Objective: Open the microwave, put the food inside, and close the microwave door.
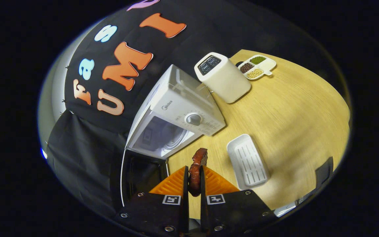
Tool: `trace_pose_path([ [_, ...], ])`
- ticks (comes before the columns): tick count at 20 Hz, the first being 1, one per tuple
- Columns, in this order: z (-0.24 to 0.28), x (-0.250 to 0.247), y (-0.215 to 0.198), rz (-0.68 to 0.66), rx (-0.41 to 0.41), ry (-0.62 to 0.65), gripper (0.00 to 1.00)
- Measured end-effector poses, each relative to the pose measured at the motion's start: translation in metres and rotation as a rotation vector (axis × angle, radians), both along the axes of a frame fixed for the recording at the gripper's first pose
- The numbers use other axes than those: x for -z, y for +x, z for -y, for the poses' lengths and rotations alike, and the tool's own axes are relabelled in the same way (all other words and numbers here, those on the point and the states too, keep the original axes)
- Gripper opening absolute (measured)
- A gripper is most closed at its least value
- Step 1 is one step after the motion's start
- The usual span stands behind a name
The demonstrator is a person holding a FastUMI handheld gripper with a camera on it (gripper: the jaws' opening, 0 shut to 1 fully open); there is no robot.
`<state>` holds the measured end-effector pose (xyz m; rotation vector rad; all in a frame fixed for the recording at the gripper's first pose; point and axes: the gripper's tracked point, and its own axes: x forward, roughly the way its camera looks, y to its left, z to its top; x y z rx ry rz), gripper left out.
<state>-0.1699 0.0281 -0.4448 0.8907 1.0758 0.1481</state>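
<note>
Now, gripper (194, 176): the two fingers are closed on the food (197, 166), one finger pressing on each side of it.
Food: a dark reddish-brown piece standing upright between the fingers; its top sticks out past the fingertips toward 12 o'clock. Its lower end is hidden between the fingers.
Microwave (179, 112): beyond the fingers at about 11 o'clock, white, tilted in this view, with a round knob (193, 119) on its panel.
Microwave door (141, 172): swung open at about 10 o'clock from the fingers; the dark glass is seen nearly edge-on, and its lower part is cut off behind the gripper body.
Cavity (163, 136): open and pale inside; I cannot make out the details well.
Open room: bare wooden table (294, 112) lies between the fingertips and the cavity mouth.
White tray (248, 162): just beside the fingers at 2 o'clock, ribbed floor, with nothing in it.
Toaster (221, 77): at 1 o'clock, just beside the back corner of the microwave.
Divided dish (258, 66): beyond the toaster, holding green, dark and pale grains.
Table edge: a dark object (322, 171) at 3 o'clock is partly cut off and I cannot say what it is.
</note>
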Motion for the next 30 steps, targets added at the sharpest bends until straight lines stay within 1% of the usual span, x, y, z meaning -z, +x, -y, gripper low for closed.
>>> trace_pose_path([
  [4, -0.051, -0.006, 0.011, 0.042, -0.015, 0.018, 0.14],
  [8, -0.099, -0.001, 0.025, 0.058, -0.027, 0.035, 0.14],
  [10, -0.117, 0.004, 0.034, 0.067, -0.019, 0.034, 0.14],
  [16, -0.157, 0.021, 0.067, 0.101, 0.065, 0.018, 0.14],
  [20, -0.181, 0.032, 0.09, 0.114, 0.106, 0.019, 0.14],
  [23, -0.192, 0.043, 0.11, 0.117, 0.146, 0.021, 0.14],
  [26, -0.197, 0.05, 0.133, 0.13, 0.206, 0.025, 0.14],
  [30, -0.205, 0.073, 0.156, 0.12, 0.266, 0.007, 0.14],
])
